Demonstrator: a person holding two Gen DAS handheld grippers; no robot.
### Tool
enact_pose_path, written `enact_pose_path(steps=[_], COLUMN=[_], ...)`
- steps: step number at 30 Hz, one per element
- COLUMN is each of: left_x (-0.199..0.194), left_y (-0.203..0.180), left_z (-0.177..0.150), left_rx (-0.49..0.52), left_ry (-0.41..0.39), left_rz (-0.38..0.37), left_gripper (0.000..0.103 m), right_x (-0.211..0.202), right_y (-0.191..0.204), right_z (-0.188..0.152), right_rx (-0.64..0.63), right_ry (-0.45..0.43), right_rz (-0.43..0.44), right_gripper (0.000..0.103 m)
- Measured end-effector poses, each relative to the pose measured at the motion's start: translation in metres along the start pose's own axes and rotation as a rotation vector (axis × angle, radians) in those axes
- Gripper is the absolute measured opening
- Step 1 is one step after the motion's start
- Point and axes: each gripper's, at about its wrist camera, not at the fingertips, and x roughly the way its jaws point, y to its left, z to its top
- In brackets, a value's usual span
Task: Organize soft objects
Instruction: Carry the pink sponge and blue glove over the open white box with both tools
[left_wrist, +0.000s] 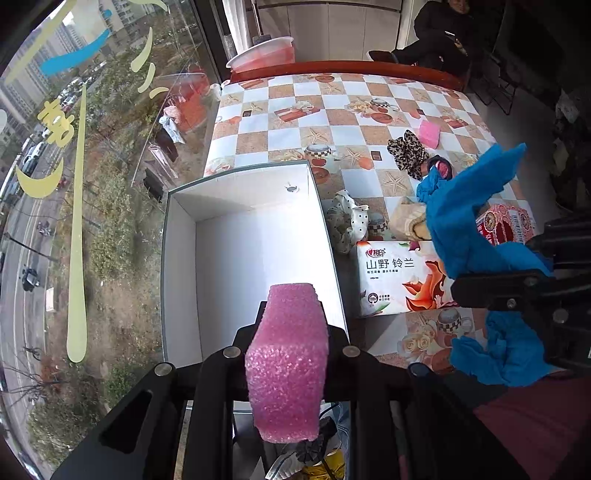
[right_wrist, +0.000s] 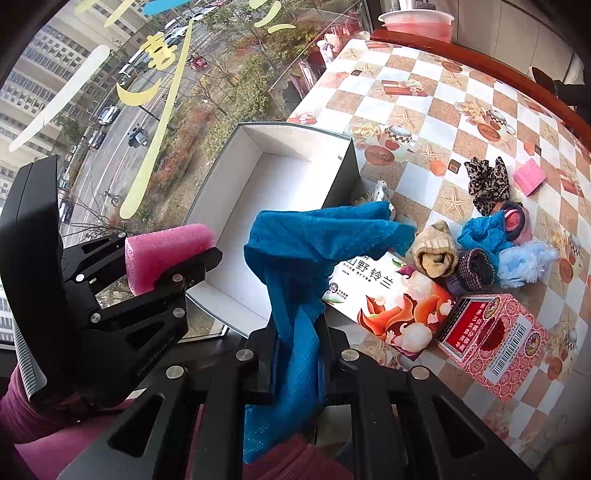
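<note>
Both claws clamped: left claw (left_wrist: 286, 325) squeezes our light pink sponge (left_wrist: 286, 365), right claw (right_wrist: 295, 332) pinches limp blue cloth (right_wrist: 306, 251) mid-fold

There are two pink sponges: one (left_wrist: 286, 362) clamped in the left tool, one (right_wrist: 530, 176) lying far ahead of the right tool. One blue cloth (right_wrist: 295, 280) hangs from the right tool, and one white box (left_wrist: 236, 236) stands just ahead of both. Right of the box lie two printed packs, a tissue pack (right_wrist: 391, 302) and a red carton (right_wrist: 491, 343), plus one leopard scrunchie (right_wrist: 487, 182).
</note>
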Motion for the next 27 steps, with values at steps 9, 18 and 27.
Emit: enact_pose_path(steps=[9, 18, 27], left_x=[0.003, 0.008, 0.009], left_y=[0.012, 0.018, 0.021], left_z=[0.0, 0.001, 0.002], left_rx=[-0.022, -0.032, -0.038], left_ry=[0.001, 0.003, -0.001], left_rz=[0.014, 0.017, 0.014], left_gripper=[0.022, 0.022, 0.022], right_x=[0.009, 0.015, 0.018], right_y=[0.01, 0.015, 0.02], right_z=[0.009, 0.017, 0.02], right_rx=[-0.018, -0.031, -0.041], right_ry=[0.011, 0.027, 0.034], right_rz=[0.01, 0.004, -0.009], right_gripper=[0.016, 0.016, 0.016])
